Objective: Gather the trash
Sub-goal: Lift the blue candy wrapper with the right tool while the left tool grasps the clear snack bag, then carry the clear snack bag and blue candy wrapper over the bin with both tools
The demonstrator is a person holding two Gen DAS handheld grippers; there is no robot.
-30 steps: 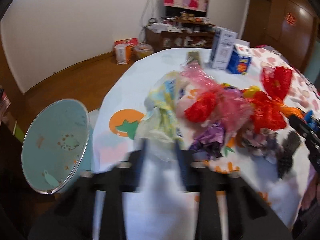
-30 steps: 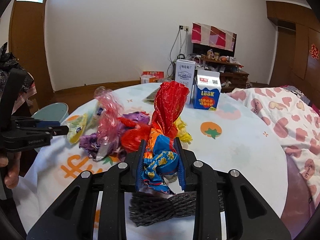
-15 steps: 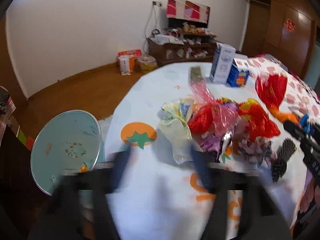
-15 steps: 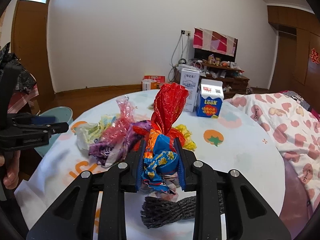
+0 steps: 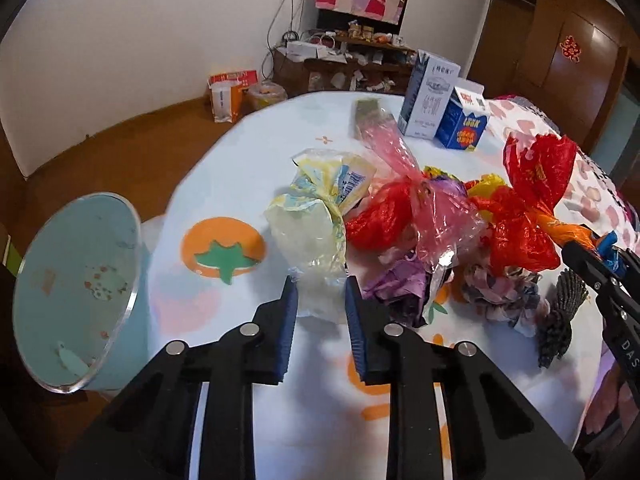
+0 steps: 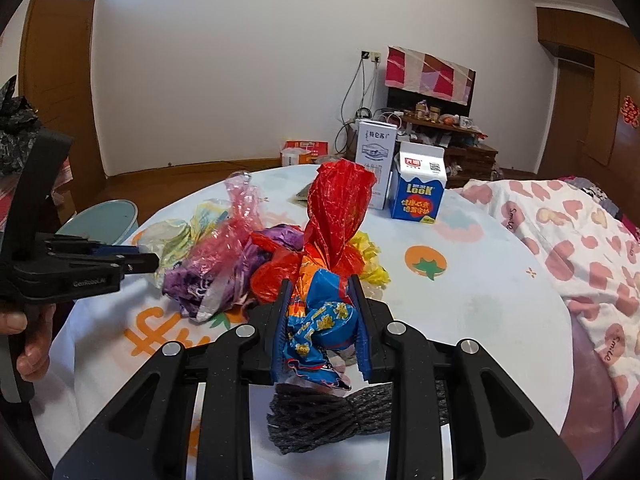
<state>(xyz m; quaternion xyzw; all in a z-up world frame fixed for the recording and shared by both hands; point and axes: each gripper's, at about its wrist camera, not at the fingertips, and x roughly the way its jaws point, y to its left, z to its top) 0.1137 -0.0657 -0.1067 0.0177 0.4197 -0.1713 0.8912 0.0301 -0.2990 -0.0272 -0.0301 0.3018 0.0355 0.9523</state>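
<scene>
A heap of crumpled wrappers and bags lies on the round white table (image 5: 248, 160). My left gripper (image 5: 320, 296) is open, its fingers on either side of the near end of a pale yellow plastic bag (image 5: 316, 212). Beside the bag lie a pink bag (image 5: 420, 196), a red bag (image 5: 380, 216) and a purple wrapper (image 5: 400, 284). My right gripper (image 6: 320, 304) is shut on a blue and orange wrapper (image 6: 320, 320), with a tall red bag (image 6: 338, 208) right behind it. A light blue bin (image 5: 76, 288) stands on the floor left of the table.
A grey foam net (image 6: 320, 416) lies under my right gripper. Two milk cartons (image 6: 416, 184) stand at the table's far side. A pink heart-patterned blanket (image 6: 580, 248) lies at the right. Boxes (image 5: 228, 92) and a cluttered shelf (image 5: 352, 60) are by the far wall.
My left gripper swung out toward the bin, then came back to the heap, and its fingers now flank the yellow bag. My right gripper kept hold of the blue wrapper and hardly moved.
</scene>
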